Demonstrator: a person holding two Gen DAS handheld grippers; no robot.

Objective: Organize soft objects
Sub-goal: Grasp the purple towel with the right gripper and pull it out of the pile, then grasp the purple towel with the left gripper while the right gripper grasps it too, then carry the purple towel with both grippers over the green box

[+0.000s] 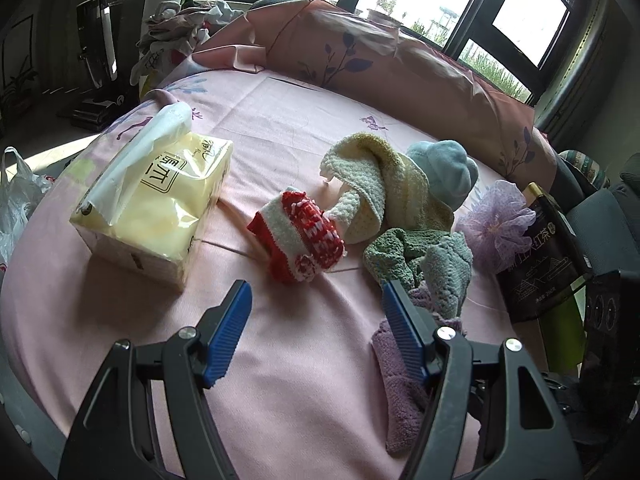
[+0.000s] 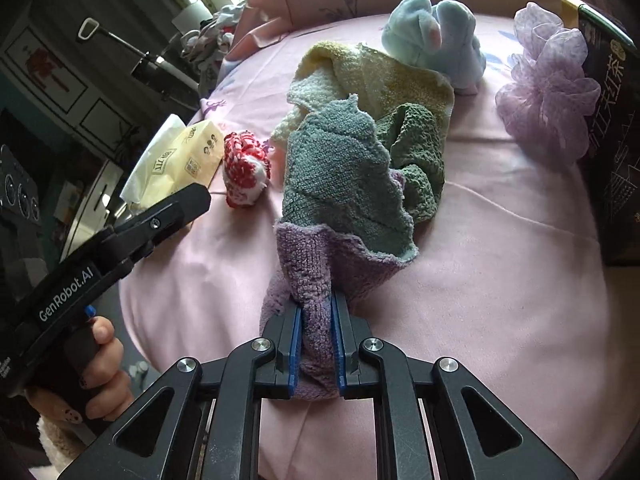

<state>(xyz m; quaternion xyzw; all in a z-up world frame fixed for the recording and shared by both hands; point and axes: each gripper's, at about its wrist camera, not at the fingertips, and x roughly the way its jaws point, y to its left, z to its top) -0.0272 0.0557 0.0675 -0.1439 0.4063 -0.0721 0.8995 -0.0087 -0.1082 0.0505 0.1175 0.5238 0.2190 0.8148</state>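
Soft things lie on a pink bed sheet [image 1: 280, 128]. My right gripper [image 2: 316, 312] is shut on a purple-and-teal towel [image 2: 336, 200], which also shows in the left wrist view [image 1: 400, 380]. Behind it lie a green cloth [image 2: 420, 152], a yellow-white towel [image 2: 368, 76], a blue plush toy [image 2: 432, 36], a purple mesh puff [image 2: 548, 80] and a red-and-white knitted piece [image 2: 244, 168]. My left gripper [image 1: 316, 300] is open and empty, just in front of the red-and-white piece [image 1: 300, 236].
A yellow tissue pack [image 1: 156, 200] lies on the left of the bed. A dark tea bag package [image 1: 540, 248] stands at the right edge. A pink pillow [image 1: 360, 56] runs along the back. Clutter and a plastic bag [image 1: 16, 200] sit off the bed at left.
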